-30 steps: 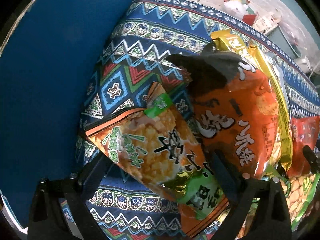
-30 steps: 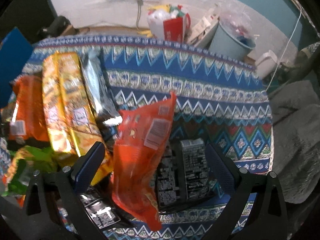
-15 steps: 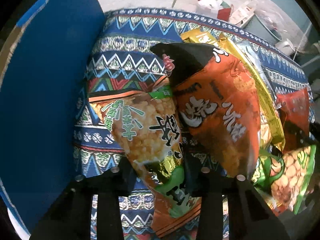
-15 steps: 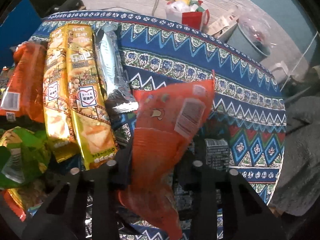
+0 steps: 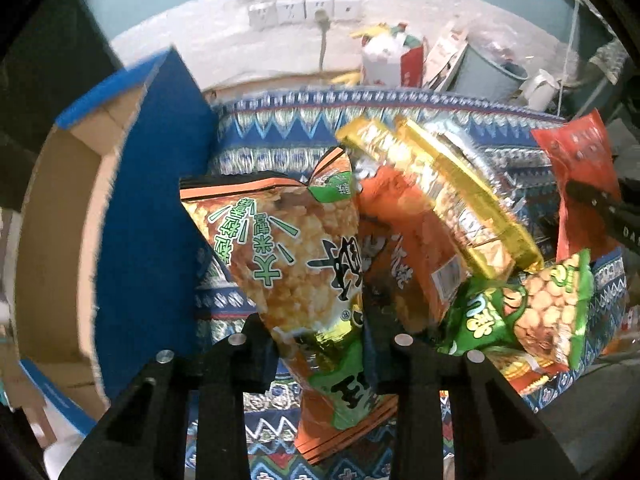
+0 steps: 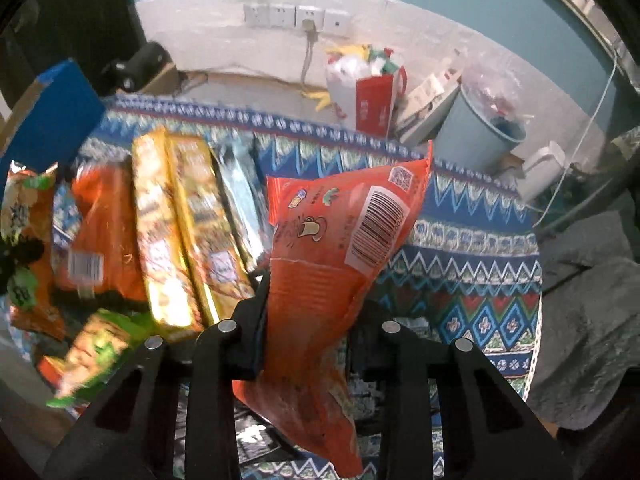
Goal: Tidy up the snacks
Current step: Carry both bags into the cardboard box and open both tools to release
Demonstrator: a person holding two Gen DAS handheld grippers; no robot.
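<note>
Two bags held | left tool (image 5: 320,344) clenched on rice-cracker bag (image 5: 296,264) | right tool (image 6: 306,336) clenched on orange bag (image 6: 340,248) | step: lift-off | next: carry both over blue box (image 5: 156,216), likely.

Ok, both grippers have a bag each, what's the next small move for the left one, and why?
Probably swing the left gripper toward the open blue box on its left. It is shut on the green-lettered snack bag, which hangs clear of the patterned cloth, and the box's cardboard inside shows nothing.
</note>
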